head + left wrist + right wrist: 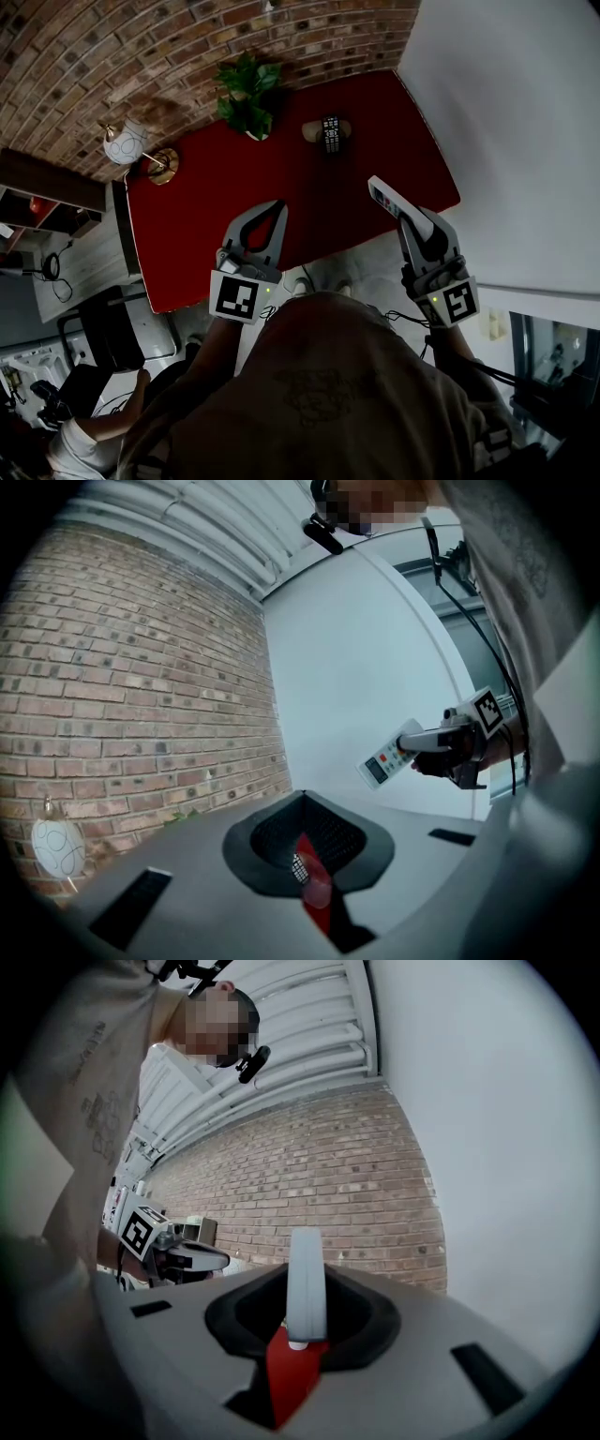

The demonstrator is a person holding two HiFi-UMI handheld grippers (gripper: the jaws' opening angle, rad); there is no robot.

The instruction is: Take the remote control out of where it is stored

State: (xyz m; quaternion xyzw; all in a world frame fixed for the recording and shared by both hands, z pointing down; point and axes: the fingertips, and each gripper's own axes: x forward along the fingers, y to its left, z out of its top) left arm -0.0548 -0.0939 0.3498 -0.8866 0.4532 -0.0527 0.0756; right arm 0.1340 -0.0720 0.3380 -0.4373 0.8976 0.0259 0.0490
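Observation:
A white remote control (pixel 387 197) is held up above the right front part of the red table (pixel 197 225), with my right gripper (pixel 418 231) shut on its lower end. The right gripper view shows this remote control (pixel 306 1283) edge-on between the jaws, and the left gripper view shows its button face (pixel 386 759). A dark remote (pixel 331 134) stands in a beige holder (pixel 312 131) at the table's back. My left gripper (pixel 276 208) hovers over the table's front edge, jaws together and empty.
A potted plant (pixel 247 94) stands at the table's back, left of the holder. A white globe lamp (pixel 126 142) sits at the back left corner. A brick wall runs behind the table, a white wall to the right. Shelves and cables lie left.

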